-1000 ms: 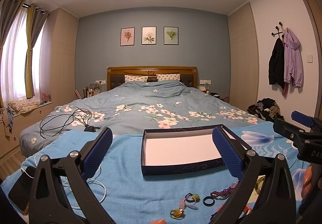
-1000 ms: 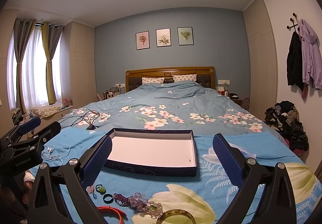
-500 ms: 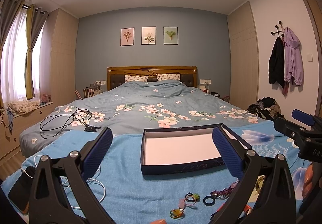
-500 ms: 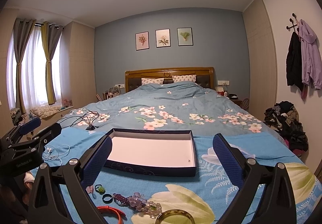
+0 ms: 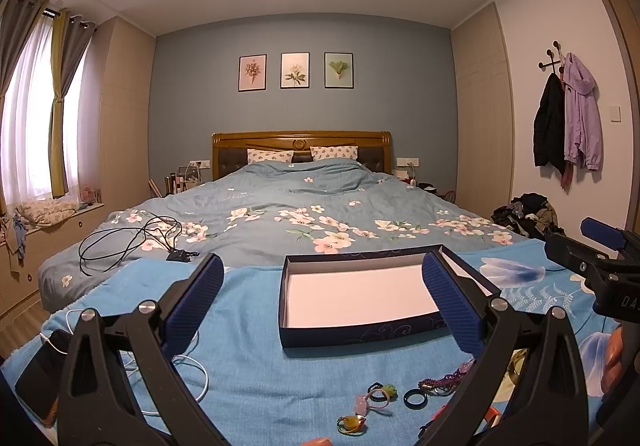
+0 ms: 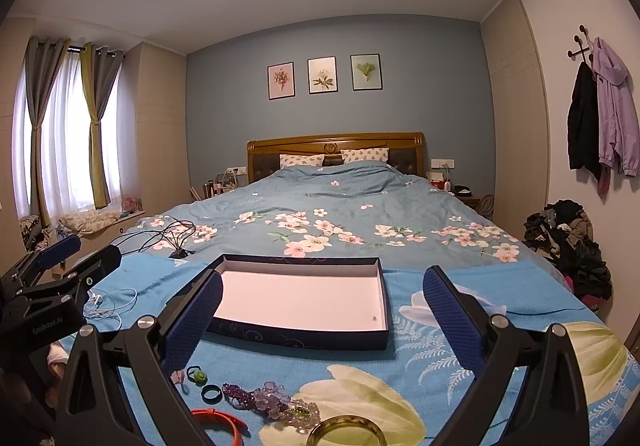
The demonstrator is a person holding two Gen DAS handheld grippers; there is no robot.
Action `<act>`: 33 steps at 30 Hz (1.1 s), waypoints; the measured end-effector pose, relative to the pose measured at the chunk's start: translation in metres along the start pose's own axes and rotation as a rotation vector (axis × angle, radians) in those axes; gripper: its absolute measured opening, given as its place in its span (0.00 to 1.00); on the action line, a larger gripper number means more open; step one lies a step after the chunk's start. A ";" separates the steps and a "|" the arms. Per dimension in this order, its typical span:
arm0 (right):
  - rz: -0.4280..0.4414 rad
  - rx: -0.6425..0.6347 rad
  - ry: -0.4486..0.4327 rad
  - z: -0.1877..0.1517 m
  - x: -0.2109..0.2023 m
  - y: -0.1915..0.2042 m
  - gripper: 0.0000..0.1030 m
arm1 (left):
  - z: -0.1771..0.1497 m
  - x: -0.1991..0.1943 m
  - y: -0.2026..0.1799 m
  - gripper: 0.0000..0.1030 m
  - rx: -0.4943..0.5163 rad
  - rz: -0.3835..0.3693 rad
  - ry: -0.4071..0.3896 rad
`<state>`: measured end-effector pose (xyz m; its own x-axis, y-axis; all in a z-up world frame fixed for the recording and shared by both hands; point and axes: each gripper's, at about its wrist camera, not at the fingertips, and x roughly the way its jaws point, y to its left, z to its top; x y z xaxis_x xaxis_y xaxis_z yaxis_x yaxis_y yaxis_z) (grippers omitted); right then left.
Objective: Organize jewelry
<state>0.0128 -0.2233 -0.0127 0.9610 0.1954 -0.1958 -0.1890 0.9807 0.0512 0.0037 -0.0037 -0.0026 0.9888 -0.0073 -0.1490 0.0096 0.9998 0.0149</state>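
Observation:
A dark blue open box (image 5: 362, 298) with a white inside lies on the blue blanket, also in the right wrist view (image 6: 300, 300); a tiny speck lies in its right corner. Jewelry lies in front of it: a black ring (image 5: 414, 398) (image 6: 211, 392), a green-stone ring (image 6: 197, 374), purple beaded bracelets (image 6: 268, 402), an orange bangle (image 6: 220, 418), a gold bangle (image 6: 346, 432), a yellow-stone ring (image 5: 351, 423). My left gripper (image 5: 322, 298) and right gripper (image 6: 322, 300) are open and empty, held above the jewelry.
Black cables (image 5: 132, 242) lie on the floral duvet at the left. A phone (image 5: 38, 382) with white earphone wire (image 5: 192, 370) lies at the blanket's left edge. A clothes pile (image 6: 568, 246) sits by the right wall.

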 end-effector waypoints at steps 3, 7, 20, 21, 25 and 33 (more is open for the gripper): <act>0.001 0.000 0.003 0.000 0.001 0.001 0.94 | 0.000 0.000 0.000 0.95 0.000 0.000 0.001; 0.002 0.001 0.003 0.001 0.003 0.001 0.94 | 0.000 0.000 0.001 0.95 0.000 0.001 0.002; 0.003 0.003 0.005 0.001 0.004 0.001 0.94 | 0.000 0.000 0.001 0.95 -0.002 0.000 0.003; 0.004 0.005 0.005 0.001 0.004 0.000 0.94 | 0.000 0.000 0.001 0.95 -0.002 0.001 0.003; 0.000 0.006 0.005 0.000 0.004 0.000 0.94 | 0.000 0.001 0.001 0.95 0.001 0.004 0.004; 0.003 0.006 0.004 0.000 0.004 -0.001 0.94 | -0.001 0.002 0.001 0.95 0.002 0.004 0.007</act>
<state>0.0169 -0.2232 -0.0136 0.9597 0.1980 -0.1996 -0.1902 0.9801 0.0575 0.0055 -0.0029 -0.0034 0.9878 -0.0033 -0.1555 0.0061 0.9998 0.0173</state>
